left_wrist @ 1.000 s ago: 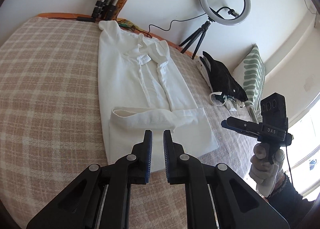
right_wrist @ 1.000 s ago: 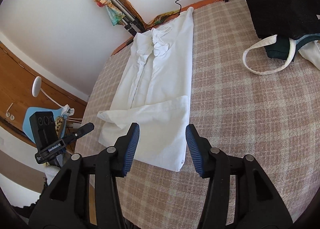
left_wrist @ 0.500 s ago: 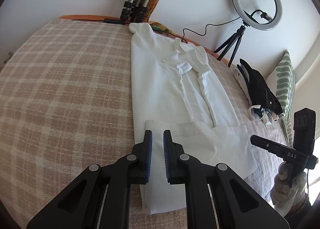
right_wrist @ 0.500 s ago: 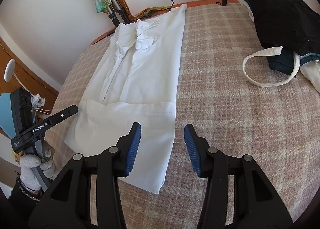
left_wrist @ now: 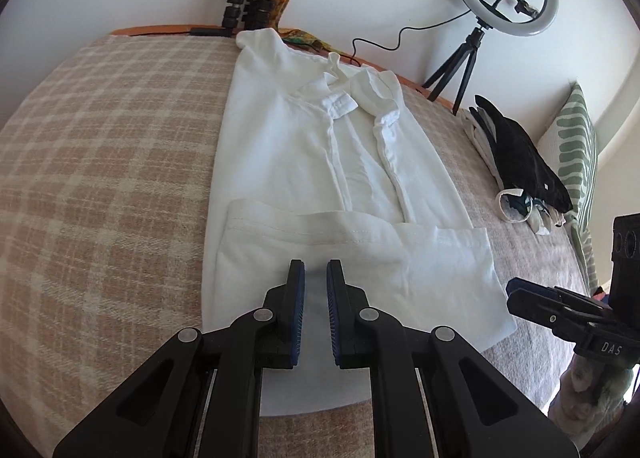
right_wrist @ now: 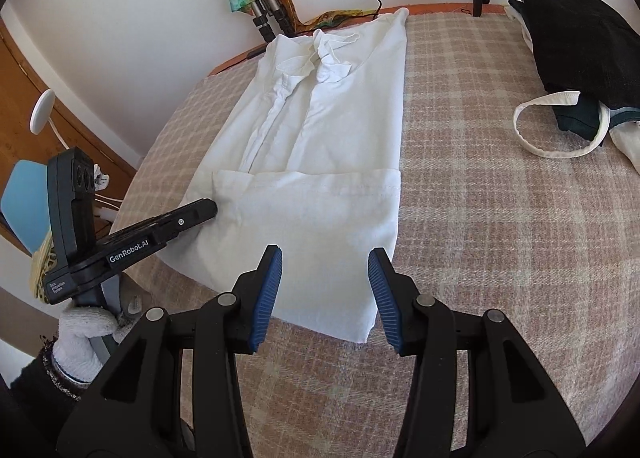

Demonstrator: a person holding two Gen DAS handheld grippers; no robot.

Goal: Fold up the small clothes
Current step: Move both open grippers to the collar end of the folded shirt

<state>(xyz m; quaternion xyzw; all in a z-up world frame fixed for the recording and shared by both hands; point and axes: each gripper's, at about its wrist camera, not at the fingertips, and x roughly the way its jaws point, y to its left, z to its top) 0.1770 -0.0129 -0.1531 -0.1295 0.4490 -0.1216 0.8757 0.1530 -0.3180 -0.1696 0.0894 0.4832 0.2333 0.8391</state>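
- Lying flat across the middle of both views on the checked blanket (right_wrist: 500,186): white shirt (left_wrist: 320,162), collar toward the top of the frame, lower part already doubled up over the body toward the bottom of the frame.
- Judging the next fold: probably pinching the doubled near edge at both corners, lifting level and carrying it toward the collar, keeping the sides lined up.
- Hovering over the near fold at lower centre of its own view: left gripper (left_wrist: 316,282), nearly clenched with only a slim gap, gripping nothing.
- Hanging above the shirt's lower right corner: right gripper (right_wrist: 325,278), spread wide, released, touching no cloth.
- Needing the left one opening wider before taking any cloth.
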